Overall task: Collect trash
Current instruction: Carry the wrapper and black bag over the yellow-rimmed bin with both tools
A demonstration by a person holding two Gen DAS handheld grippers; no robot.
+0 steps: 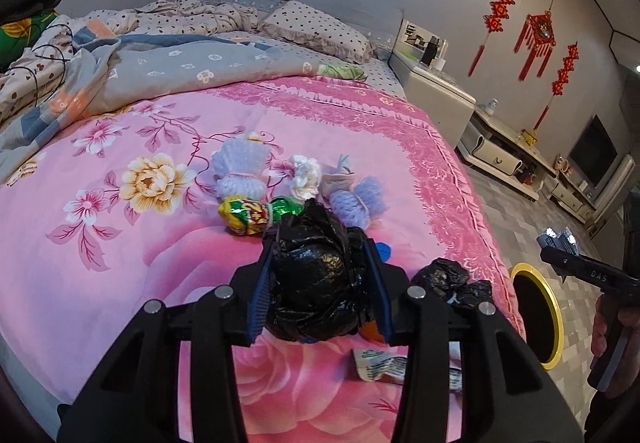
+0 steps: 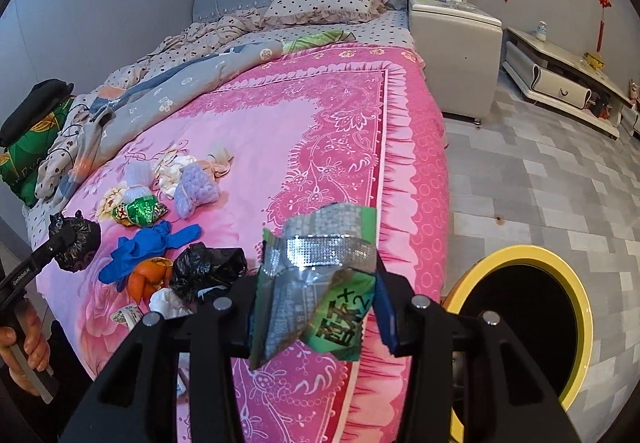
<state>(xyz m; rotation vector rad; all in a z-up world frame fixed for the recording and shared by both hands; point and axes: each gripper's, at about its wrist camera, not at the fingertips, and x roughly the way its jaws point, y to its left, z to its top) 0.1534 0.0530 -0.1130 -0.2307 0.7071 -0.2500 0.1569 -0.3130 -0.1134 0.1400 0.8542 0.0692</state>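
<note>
Two grippers are both loaded. The left gripper point(image 1: 320, 275) is clamped on a balled-up black plastic bag point(image 1: 316, 275), its blue pads pressing into both sides, with the bundle held above the pink floral bedspread point(image 1: 120, 283). The right gripper point(image 2: 316, 295) is clamped on a crumpled green and silver snack wrapper point(image 2: 320, 283), which sticks up past its fingertips over the frilled edge of the bed.

Just right of the left gripper and a little nearer lies a second knotted black bag point(image 1: 452, 279) on the bedspread. Beyond the gripper's tips sit a green and yellow foil wrapper point(image 1: 256, 213), a few pale knitted bundles point(image 1: 240, 171) and a white one point(image 1: 306, 175). Below the left gripper, close in, a flat printed wrapper point(image 1: 380, 363) lies on the cover.

To the left of the right gripper lie a blue glove point(image 2: 152, 247) and orange peel point(image 2: 150, 277), beside the black bag. Down to the right gripper's right, on the tiled floor beside the bed, stands a yellow-rimmed bin point(image 2: 532, 323) with a dark open mouth.
</note>
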